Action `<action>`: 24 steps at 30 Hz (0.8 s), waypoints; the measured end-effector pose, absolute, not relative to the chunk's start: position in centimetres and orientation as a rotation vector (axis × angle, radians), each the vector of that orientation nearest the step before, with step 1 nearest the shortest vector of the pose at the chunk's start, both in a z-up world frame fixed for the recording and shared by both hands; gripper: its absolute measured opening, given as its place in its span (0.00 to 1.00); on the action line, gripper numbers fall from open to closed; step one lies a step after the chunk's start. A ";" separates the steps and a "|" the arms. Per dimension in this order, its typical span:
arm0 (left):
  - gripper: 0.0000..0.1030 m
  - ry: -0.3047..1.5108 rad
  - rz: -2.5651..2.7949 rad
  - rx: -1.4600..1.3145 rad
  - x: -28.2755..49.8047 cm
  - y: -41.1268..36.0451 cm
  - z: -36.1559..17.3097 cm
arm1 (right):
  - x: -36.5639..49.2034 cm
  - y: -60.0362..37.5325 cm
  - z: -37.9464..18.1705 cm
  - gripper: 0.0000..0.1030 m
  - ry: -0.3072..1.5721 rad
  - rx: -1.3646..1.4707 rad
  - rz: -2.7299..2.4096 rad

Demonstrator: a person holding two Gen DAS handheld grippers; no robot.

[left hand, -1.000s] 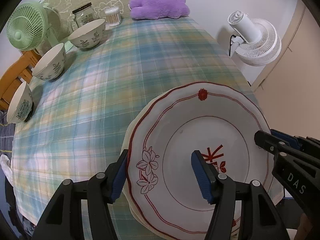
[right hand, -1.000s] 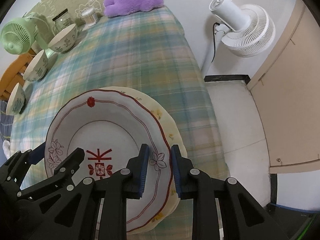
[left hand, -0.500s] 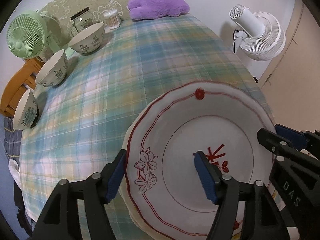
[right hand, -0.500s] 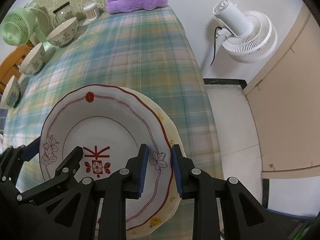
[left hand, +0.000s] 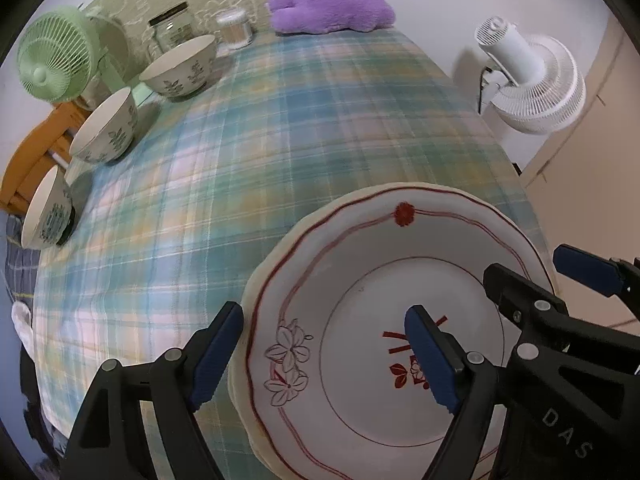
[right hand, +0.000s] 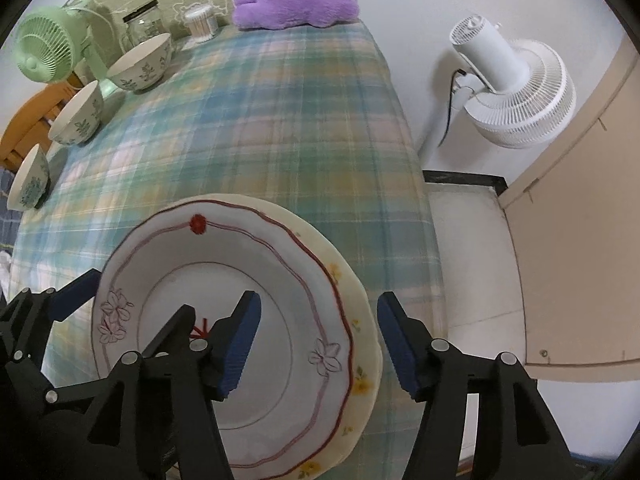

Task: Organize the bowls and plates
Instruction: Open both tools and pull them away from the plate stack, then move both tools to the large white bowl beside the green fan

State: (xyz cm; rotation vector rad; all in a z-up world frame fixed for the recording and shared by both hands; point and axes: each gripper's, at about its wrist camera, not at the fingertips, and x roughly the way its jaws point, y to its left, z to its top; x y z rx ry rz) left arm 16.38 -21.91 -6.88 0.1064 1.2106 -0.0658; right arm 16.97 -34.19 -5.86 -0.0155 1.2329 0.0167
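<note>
Two stacked plates (left hand: 360, 280); three bowls (left hand: 106, 128); two fans (left hand: 56, 60)

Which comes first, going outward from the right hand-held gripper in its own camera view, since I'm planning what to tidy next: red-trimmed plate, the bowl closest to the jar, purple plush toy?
1. Red-trimmed plate: its edge sits between the open jaws of the right hand-held gripper.
2. Bowl: far left, near the jar.
3. Purple plush toy: far end, against the wall.
</note>
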 end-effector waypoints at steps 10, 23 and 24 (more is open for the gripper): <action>0.82 1.183 -0.040 0.042 17.0 -17.3 -6.1 | 18.2 -30.3 -5.0 0.63 1.205 -0.026 0.054; 0.80 1.137 -0.089 0.022 17.0 -4.6 -4.0 | 17.7 -18.0 -3.0 0.65 1.140 0.040 0.006; 0.80 1.132 -0.096 0.023 17.0 -3.6 -3.9 | 17.7 -17.1 -2.9 0.65 1.134 0.043 0.000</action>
